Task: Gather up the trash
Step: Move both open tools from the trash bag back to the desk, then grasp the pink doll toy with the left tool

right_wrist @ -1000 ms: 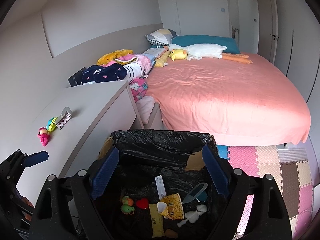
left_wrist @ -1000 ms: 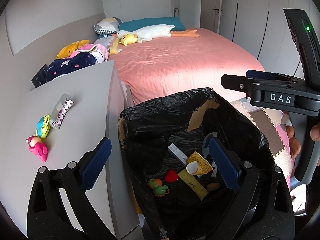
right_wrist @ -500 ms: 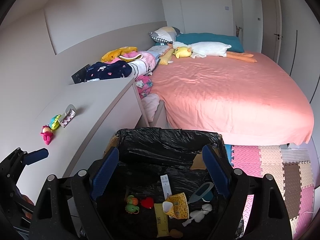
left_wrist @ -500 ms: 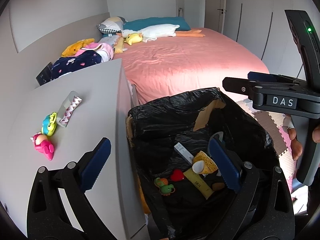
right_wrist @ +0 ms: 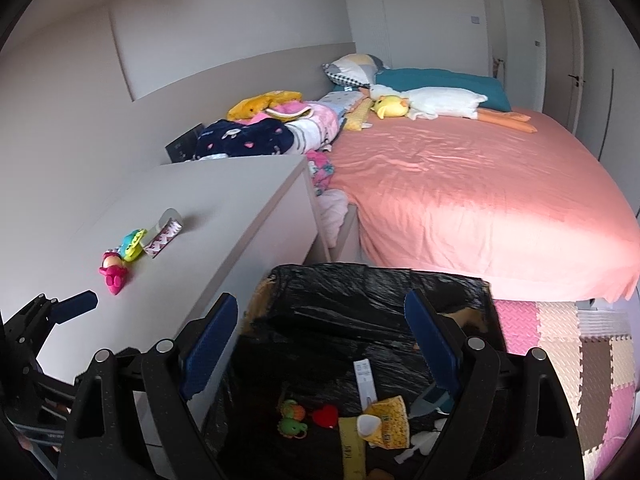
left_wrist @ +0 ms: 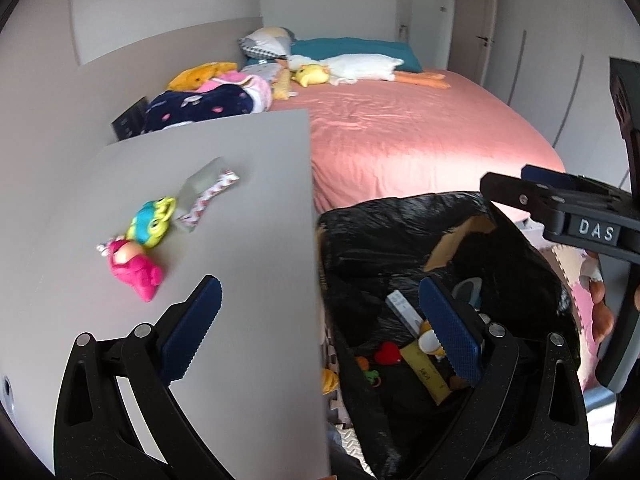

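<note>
Left wrist view: left gripper [left_wrist: 320, 332] stood with jaws apart, empty, over the cabinet top [left_wrist: 248, 264] edge; a wrapper [left_wrist: 210, 200], green toy [left_wrist: 152, 224] and pink toy [left_wrist: 134, 268] lay uncollected there; the black-lined bin [left_wrist: 400, 232] beside it already held litter.

Right wrist view: right gripper [right_wrist: 322, 342] hung wide apart, empty, above the bin [right_wrist: 360, 284]; judged partly done.

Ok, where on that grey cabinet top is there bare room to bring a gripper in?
The grey cabinet top is bare along its bed-side edge and near corner. Crowded only left: pink toy, green-blue toy, patterned wrapper. The black-lined bin borders its right.
</note>
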The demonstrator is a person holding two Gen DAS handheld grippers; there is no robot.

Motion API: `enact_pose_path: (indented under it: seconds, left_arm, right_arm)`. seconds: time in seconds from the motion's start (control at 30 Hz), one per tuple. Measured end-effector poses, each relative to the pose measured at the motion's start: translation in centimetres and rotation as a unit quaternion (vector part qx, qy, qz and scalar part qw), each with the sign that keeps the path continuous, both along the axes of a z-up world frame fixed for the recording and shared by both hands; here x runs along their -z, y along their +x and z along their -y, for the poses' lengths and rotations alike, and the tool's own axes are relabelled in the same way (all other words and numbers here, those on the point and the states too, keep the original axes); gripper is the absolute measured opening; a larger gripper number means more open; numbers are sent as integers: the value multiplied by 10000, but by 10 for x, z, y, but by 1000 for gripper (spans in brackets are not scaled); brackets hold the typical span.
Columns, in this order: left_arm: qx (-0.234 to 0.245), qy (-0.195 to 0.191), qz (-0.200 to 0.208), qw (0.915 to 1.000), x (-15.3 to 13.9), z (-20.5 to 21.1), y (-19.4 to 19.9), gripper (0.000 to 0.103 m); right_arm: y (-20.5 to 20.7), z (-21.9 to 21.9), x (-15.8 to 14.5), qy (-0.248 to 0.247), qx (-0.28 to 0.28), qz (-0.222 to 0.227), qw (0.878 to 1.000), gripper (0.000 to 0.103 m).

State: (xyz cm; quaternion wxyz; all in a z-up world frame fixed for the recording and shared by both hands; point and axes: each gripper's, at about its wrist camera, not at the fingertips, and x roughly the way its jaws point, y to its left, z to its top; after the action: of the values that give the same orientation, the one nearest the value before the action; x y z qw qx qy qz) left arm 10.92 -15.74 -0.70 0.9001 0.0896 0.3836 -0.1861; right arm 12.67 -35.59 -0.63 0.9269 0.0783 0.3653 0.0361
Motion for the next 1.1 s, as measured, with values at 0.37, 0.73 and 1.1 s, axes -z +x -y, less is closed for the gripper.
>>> enact_pose_path:
  seconds: [0.37, 0.73, 1.1]
  left_arm:
    - [-620, -214, 16, 9978, 2, -52, 23, 96]
    - [-1407, -575, -125, 9883, 13, -109, 48, 87]
    - [-1744, -789, -404, 9807, 28, -138, 71, 82]
  right_arm:
    - [25, -41, 3, 109, -442, 25, 9990, 86]
    - [52, -82, 8, 204, -741, -40, 9970, 86]
    - [75, -116, 14, 240, -979, -136, 9948, 86]
